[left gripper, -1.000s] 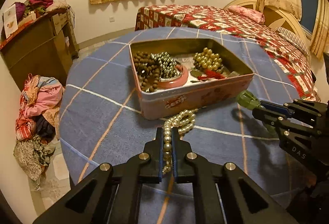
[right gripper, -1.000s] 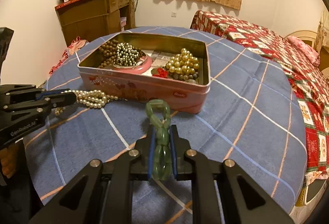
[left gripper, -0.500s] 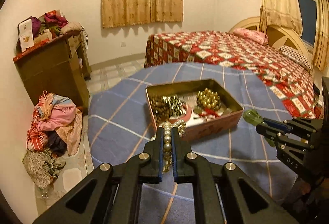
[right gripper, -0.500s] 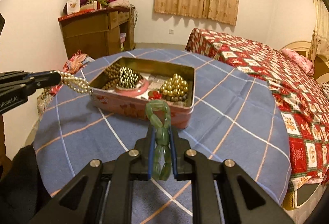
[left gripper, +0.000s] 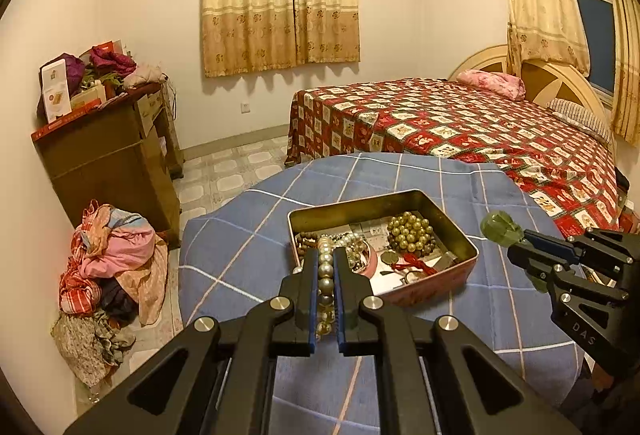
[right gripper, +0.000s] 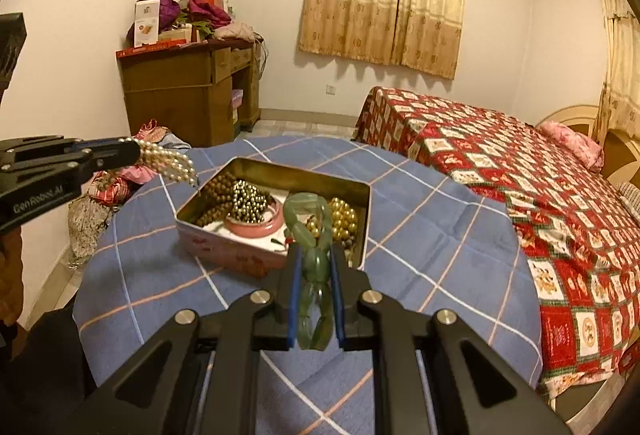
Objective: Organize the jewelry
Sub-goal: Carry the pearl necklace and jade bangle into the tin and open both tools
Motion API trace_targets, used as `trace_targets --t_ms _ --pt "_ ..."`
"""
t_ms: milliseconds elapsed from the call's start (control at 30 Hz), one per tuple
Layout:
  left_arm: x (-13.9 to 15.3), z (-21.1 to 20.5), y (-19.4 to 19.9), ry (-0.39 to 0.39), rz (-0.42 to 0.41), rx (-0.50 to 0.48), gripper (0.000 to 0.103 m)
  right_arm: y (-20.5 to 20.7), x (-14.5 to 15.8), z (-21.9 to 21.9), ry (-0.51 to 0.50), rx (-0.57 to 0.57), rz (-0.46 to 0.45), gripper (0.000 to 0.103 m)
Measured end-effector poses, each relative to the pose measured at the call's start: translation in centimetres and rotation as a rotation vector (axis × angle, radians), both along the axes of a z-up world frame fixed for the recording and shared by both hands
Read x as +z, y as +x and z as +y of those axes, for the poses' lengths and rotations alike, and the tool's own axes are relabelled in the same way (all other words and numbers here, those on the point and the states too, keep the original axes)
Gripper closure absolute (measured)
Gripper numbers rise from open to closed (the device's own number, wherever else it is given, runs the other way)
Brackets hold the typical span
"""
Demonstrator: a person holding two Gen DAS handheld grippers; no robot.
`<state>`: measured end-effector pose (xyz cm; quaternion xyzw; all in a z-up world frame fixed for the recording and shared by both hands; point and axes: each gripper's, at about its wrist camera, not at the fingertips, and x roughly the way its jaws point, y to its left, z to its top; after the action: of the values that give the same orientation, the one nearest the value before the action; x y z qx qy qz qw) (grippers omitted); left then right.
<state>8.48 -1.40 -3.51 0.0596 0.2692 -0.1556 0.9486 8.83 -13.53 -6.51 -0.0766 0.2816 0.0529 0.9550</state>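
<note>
Holding a string of cream pearls [left gripper: 325,267] between the pads of our left gripper [left gripper: 325,275], we have the jaws clamped tight on it. The strand runs along the gap between the two fingers and its free end bunches just past the fingertips. In the right wrist view the same pearls [right gripper: 170,161] droop in a loose loop from the tip of that gripper [right gripper: 134,151], clear of the table.

Our right gripper [right gripper: 314,275] is closed on a green stone bracelet [right gripper: 314,247]; its links sit squeezed between the blue pads, and the upper loop stands out beyond the fingertips. From the left wrist view the green bracelet [left gripper: 500,229] pokes out of the right gripper [left gripper: 516,239], which sits off to the right of our left claw.

Ahead of and below both claws lies an open pink tin [right gripper: 236,255]. Inside it we see brown wooden beads [right gripper: 218,195], a heap of dark metallic beads [right gripper: 248,197] resting over a pink bangle [right gripper: 256,227], and gold beads [right gripper: 344,219] toward the right. A red tassel [left gripper: 412,263] lies in the tin's near corner in the left wrist view.

The tin rests on a round table under a blue checked cloth [right gripper: 420,235]. Beyond it, to the right of our claws, stands a bed with a red patterned cover [left gripper: 460,127]. To the left stand a wooden cabinet [left gripper: 108,163] and a pile of clothes [left gripper: 112,259] on the floor.
</note>
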Motion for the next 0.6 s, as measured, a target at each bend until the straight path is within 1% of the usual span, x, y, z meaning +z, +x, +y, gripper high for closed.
trace_targets --t_ms 300,600 --pt "0.8 -0.3 1.1 0.005 -0.026 0.020 0.097 0.9 0.7 0.1 -0.010 -0.002 -0.030 0.087" --pt "0.8 -0.9 2.3 0.022 -0.038 0.032 0.097 1.8 1.0 0.1 -0.024 -0.009 -0.046 0.087"
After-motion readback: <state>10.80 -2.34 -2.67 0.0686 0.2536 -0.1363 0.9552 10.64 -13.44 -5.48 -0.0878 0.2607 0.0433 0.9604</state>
